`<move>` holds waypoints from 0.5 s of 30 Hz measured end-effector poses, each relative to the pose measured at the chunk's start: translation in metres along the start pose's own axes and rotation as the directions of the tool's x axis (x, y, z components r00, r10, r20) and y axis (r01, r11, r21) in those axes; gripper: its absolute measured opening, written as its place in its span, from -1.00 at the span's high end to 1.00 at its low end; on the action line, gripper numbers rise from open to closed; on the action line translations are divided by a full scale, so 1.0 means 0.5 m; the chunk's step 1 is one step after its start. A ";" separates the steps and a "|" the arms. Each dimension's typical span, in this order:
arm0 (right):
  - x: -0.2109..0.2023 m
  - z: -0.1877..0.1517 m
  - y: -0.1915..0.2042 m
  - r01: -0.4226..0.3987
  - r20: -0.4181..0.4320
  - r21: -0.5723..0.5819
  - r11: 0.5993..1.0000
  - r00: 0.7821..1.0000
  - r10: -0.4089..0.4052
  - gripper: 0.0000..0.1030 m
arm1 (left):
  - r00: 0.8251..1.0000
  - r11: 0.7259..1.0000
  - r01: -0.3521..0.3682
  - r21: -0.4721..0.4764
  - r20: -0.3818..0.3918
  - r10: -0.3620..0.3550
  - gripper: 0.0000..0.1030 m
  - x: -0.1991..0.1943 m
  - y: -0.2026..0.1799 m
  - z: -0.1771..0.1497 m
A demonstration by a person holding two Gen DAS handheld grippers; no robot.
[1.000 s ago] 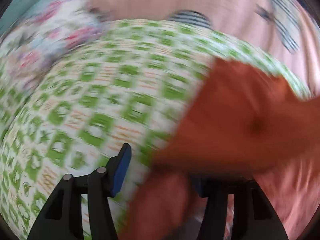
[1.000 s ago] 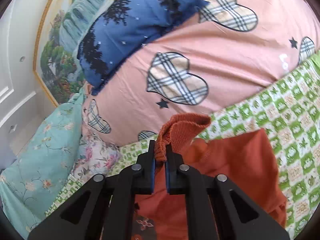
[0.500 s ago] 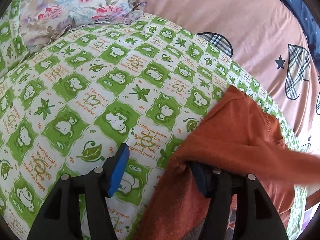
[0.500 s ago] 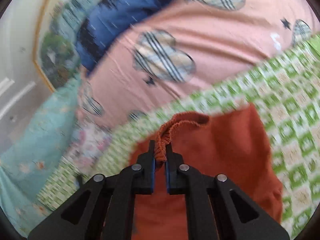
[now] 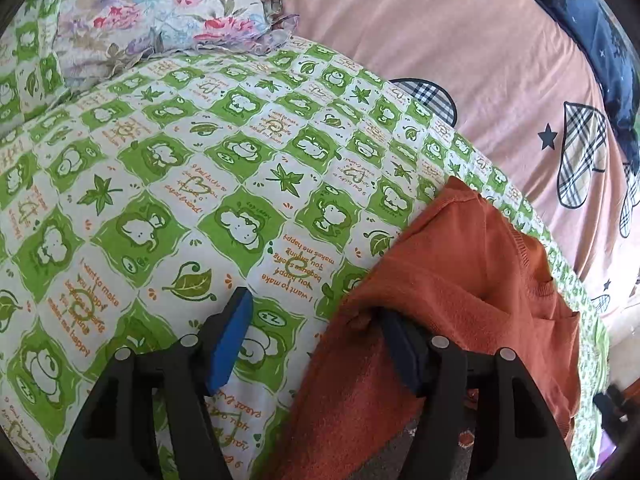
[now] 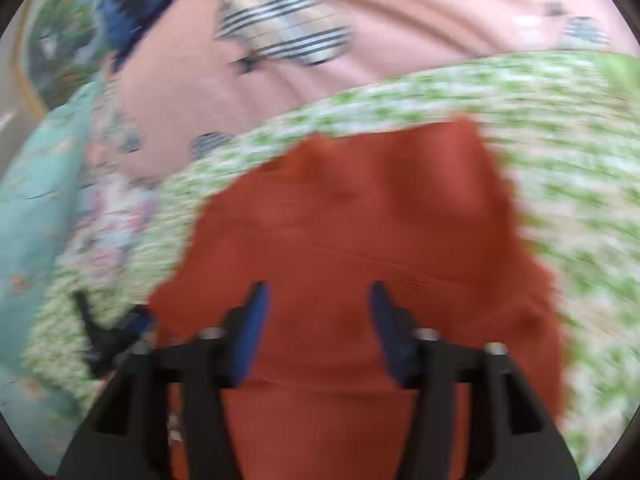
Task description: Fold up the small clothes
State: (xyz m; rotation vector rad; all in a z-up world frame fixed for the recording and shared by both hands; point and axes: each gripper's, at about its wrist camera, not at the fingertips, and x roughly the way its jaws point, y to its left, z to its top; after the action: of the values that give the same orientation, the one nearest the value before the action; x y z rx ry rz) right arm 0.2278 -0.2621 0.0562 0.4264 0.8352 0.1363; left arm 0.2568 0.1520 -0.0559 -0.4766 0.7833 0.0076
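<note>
- The orange knit garment (image 5: 472, 264) lies on the green checked quilt (image 5: 208, 184) on the bed, near the quilt's edge by the pink sheet (image 5: 460, 40), one layer doubled over.
- Right gripper (image 6: 318, 320): jaws just sprang apart, released above the garment.
- Left gripper (image 5: 316, 332): jaws spread, opening further; cloth drapes one jaw, unpinched.
- One fold looks laid; further folds and smoothing probably remain.

**Right grip let go; sweater laid down**

The right gripper (image 6: 318, 320) has just opened, releasing the ribbed cuff it pinched, and sunk over the rust-orange knitted sweater (image 6: 360, 232). The left gripper (image 5: 316, 336) widened further; the sweater's fold drapes its right finger.
</note>
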 end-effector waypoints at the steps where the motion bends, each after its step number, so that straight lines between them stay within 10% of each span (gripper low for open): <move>1: 0.033 0.021 0.022 -0.048 -0.018 -0.025 0.999 0.999 0.047 -0.18 | 1.000 1.000 0.005 -0.005 0.001 -0.005 -0.28 0.000 0.002 -0.001; 9: 0.391 0.154 0.183 -0.197 -0.271 -0.236 0.952 0.954 0.130 -0.28 | 0.999 0.999 0.038 -0.023 0.020 -0.038 -0.31 -0.007 0.008 -0.007; 15: 0.521 0.137 0.271 -0.432 -0.472 -0.230 0.872 0.833 0.288 -0.28 | 0.995 0.996 0.076 -0.037 0.065 -0.074 -0.39 -0.011 0.011 -0.017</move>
State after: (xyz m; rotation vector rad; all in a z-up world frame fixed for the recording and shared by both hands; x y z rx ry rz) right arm 0.4595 -0.0874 -0.0261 0.2356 1.1306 0.7427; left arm 0.2464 0.1542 -0.0595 -0.5403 0.7031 -0.0317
